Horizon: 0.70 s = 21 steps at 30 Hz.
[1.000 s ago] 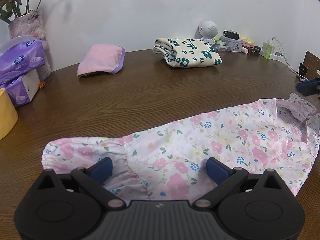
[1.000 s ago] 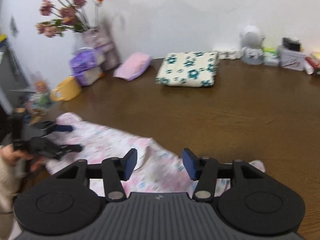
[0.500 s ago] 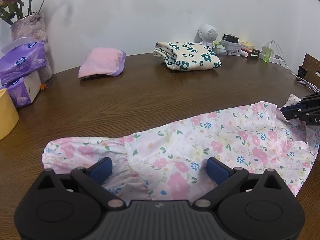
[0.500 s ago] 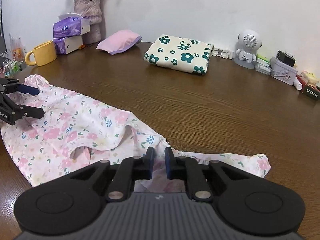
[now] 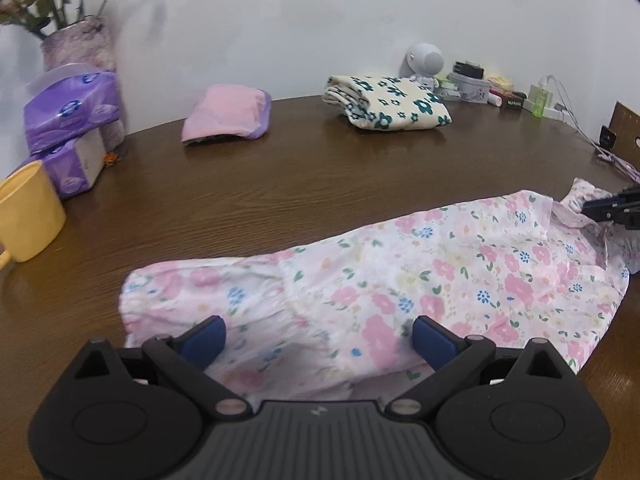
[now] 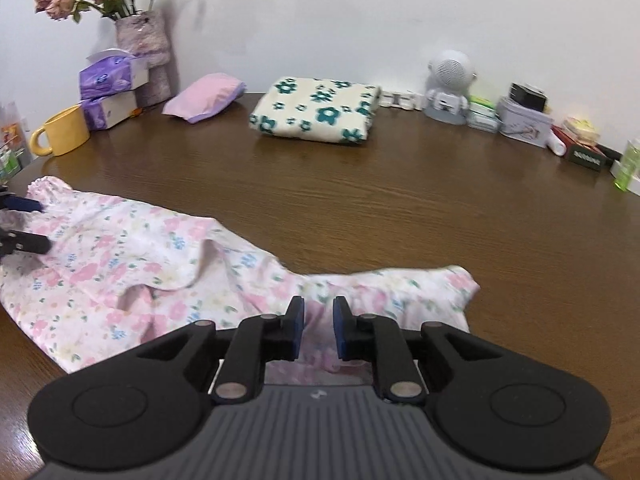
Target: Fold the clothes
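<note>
Gripping phase | right gripper jaws opening slightly, pink floral garment bunched between | left gripper spread wide over near hem, nothing pinched | next: hem needs pinching, then it gets lifted far-side

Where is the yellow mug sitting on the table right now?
In the right wrist view the yellow mug stands at the far left of the table, just in front of the purple tissue packs and left of the pink pouch.

A floral garment is lying across the near desk; behind it a folded cloth is sitting, with a mug and tissue packs to its left.
</note>
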### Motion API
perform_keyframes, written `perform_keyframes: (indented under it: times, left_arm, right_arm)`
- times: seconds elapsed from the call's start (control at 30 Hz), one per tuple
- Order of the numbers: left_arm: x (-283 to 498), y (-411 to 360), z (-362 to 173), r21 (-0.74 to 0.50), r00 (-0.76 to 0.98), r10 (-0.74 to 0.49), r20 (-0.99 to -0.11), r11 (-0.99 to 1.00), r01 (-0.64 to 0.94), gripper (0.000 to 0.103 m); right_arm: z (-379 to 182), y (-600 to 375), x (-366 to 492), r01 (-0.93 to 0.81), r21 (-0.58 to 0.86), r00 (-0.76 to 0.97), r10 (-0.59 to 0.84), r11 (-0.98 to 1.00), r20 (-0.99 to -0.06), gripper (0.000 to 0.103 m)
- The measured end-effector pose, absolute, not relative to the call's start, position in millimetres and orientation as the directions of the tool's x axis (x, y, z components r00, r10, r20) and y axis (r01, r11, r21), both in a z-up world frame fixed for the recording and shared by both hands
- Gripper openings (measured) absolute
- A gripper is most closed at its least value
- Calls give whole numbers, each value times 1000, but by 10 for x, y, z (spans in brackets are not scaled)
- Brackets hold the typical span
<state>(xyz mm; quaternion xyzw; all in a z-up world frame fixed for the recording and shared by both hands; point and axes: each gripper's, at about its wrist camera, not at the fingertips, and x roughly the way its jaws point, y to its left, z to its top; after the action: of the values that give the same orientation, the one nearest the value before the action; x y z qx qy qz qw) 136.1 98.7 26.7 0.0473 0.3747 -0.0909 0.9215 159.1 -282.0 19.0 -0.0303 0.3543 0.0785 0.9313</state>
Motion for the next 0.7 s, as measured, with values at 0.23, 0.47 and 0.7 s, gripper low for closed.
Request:
perform_keyframes:
  times: [0.23,0.47,0.7]
  left_arm:
    - [1245,1373,239,-23,698,-89,-710,994,103,100]
    - [1187,1381,205,-16,720,-70,-690,997,81,100]
    - [1191,1369,194,-12,726,-66,-684,997,80,101]
  right_arm:
    - [84,-2919,1542,-138,19,751,117,990,-649,19]
    - [284,-3016,1502,-92,85,789,124,992,-602,20]
    - [186,-3179,1663,28,82,747,34,996,-664,22]
